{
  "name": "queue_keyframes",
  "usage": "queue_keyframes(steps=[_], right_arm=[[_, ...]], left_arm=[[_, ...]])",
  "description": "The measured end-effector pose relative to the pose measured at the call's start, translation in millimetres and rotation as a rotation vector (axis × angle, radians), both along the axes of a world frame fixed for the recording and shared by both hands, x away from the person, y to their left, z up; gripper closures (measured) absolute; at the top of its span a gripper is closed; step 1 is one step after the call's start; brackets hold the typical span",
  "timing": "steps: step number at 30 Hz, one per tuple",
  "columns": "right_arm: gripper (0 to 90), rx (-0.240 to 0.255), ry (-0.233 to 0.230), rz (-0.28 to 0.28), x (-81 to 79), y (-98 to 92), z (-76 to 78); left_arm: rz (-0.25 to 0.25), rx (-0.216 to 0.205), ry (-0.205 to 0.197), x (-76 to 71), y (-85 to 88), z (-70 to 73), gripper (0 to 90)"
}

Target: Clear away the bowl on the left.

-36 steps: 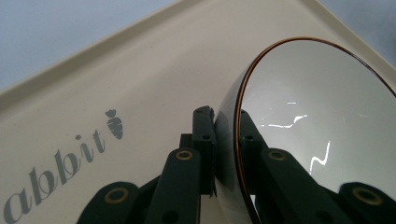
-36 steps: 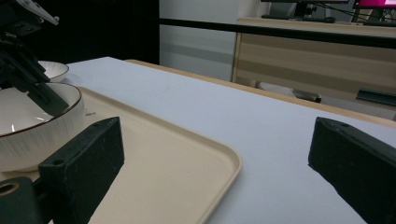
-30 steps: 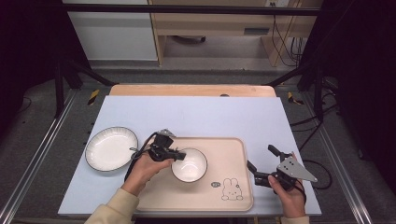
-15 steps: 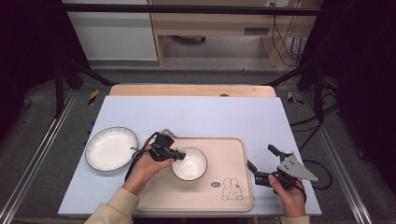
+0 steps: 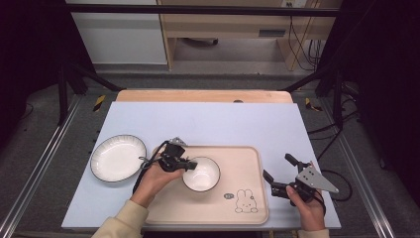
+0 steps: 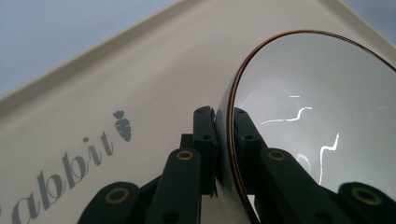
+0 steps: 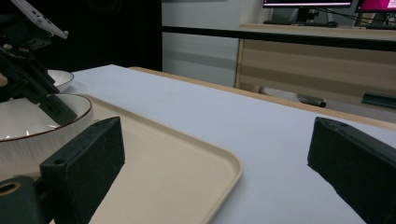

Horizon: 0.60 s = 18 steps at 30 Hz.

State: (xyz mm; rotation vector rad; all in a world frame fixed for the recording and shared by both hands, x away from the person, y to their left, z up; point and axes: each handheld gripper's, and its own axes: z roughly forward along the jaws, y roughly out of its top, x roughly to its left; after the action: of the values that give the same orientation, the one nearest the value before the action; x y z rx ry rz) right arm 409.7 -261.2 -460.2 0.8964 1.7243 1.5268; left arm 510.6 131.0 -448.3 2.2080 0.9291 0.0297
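Left gripper (image 5: 187, 162): fingers (image 6: 205, 135) pinch the bowl (image 5: 202, 173) rim, one inside, one outside. Bowl sits on the tray (image 5: 247, 163). No shift from a second ago; grip looks settled, lift likely next. Right gripper (image 5: 278, 174): fingers spread, idle on the worktop (image 5: 223, 124).

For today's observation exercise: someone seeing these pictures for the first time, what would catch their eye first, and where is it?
First, the white bowl on the beige tray, its rim pinched between the jaws of the left tool. Next, the rabbit drawing on the tray's near right corner. Then the white plate on the table left of the tray, and the right tool with open jaws to the tray's right.
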Motion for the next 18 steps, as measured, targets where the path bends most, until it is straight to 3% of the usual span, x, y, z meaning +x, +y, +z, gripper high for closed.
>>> queue_keyframes(steps=[3,6,10,16,18], right_arm=[[4.2,0.002,0.003,0.001,-0.7,1.2,0.7],[4.2,0.007,-0.001,0.002,-2.2,3.0,3.0],[4.2,-0.004,-0.003,0.0,-3.6,4.5,3.2],[4.2,-0.011,0.001,-0.006,-2.3,3.8,2.3],[4.2,-0.012,0.002,-0.007,-2.0,3.9,2.3]], left_arm=[[0.0,0.0,-0.017,-1.0,0.4,-0.5,82.2],[-0.001,0.013,-0.052,-4.1,1.2,0.3,69.9],[0.015,-0.046,-0.138,-13.1,7.9,7.4,51.1],[-0.042,-0.125,-0.269,-20.5,12.8,18.6,27.4],[-0.049,-0.159,-0.289,-22.2,12.0,20.5,21.8]])
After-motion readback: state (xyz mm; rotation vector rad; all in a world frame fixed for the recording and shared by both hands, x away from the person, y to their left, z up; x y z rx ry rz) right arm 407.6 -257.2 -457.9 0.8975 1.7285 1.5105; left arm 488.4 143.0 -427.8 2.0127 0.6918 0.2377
